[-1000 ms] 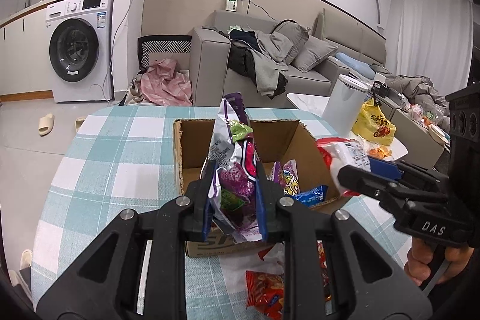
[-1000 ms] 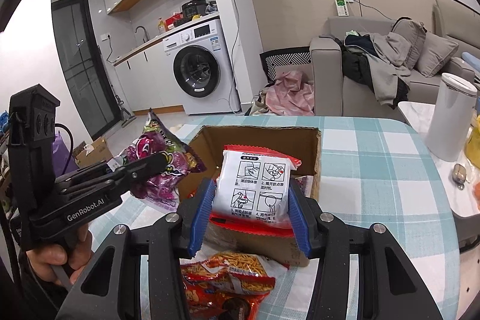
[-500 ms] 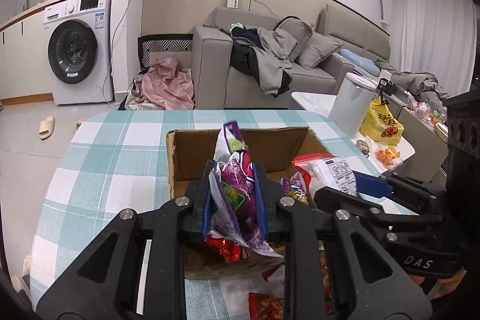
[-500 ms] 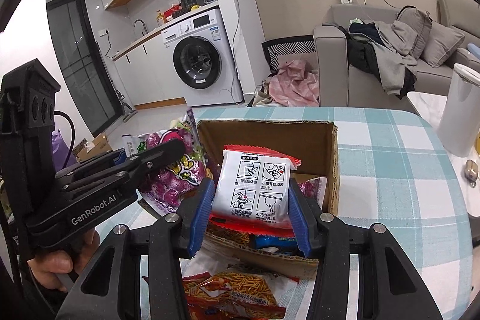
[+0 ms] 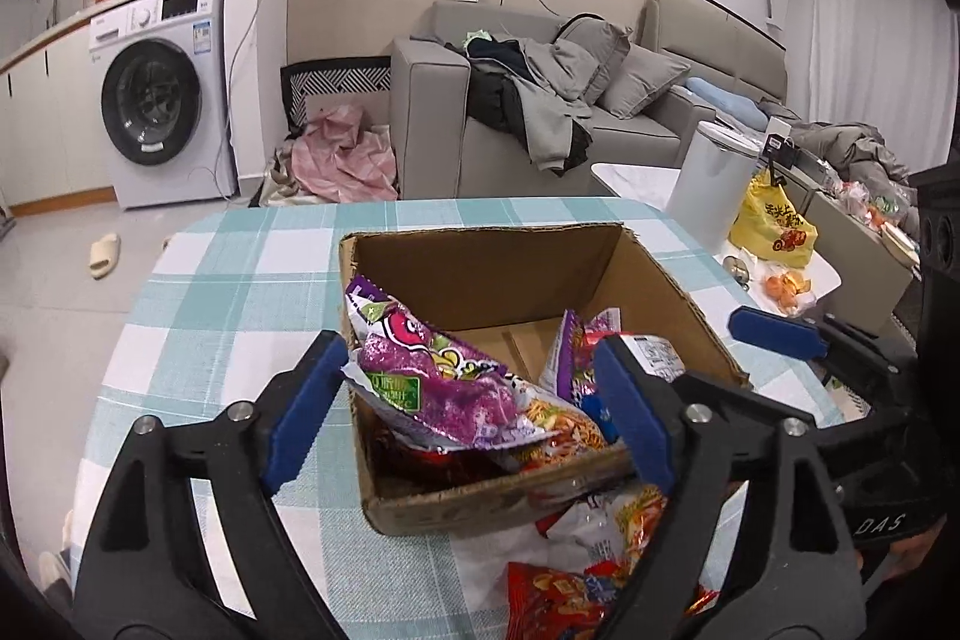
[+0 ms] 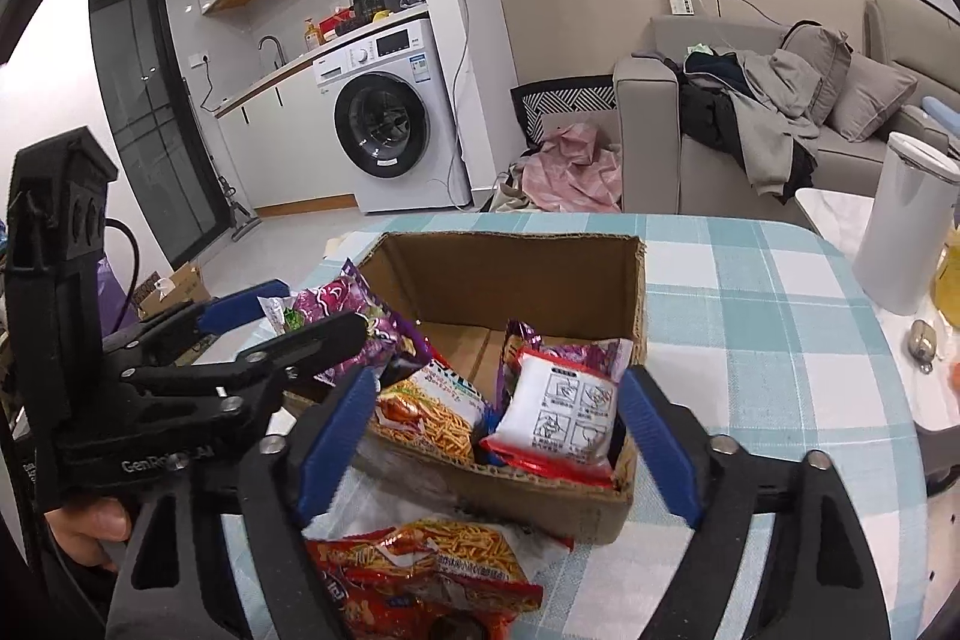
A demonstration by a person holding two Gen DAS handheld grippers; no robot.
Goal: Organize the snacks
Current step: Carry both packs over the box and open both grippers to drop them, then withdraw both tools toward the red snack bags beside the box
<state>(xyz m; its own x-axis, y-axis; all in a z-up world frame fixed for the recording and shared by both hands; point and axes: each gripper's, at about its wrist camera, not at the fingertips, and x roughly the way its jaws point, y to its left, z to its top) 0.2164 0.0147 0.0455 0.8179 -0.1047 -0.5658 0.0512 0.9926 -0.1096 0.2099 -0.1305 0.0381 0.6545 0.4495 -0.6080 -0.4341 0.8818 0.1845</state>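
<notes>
An open cardboard box (image 5: 480, 274) (image 6: 516, 274) sits on the checked table. A purple snack bag (image 5: 432, 376) (image 6: 360, 316) lies in its left side, over the rim. A white and red packet (image 6: 558, 412) lies in its right side, beside a noodle bag (image 6: 432, 412) and another purple bag (image 5: 576, 352). My left gripper (image 5: 468, 412) is open above the box's near edge, empty. My right gripper (image 6: 498, 442) is open at the box's near edge, empty. It also shows in the left wrist view (image 5: 774, 334).
Red snack bags (image 6: 420, 574) (image 5: 576, 592) lie on the table in front of the box. A white canister (image 6: 900, 232) stands on a side table at the right with a yellow bag (image 5: 774, 226). A sofa and a washing machine stand beyond.
Both grippers have opened. The purple bag dropped from my left gripper and the white and red packet from my right gripper into the box.
</notes>
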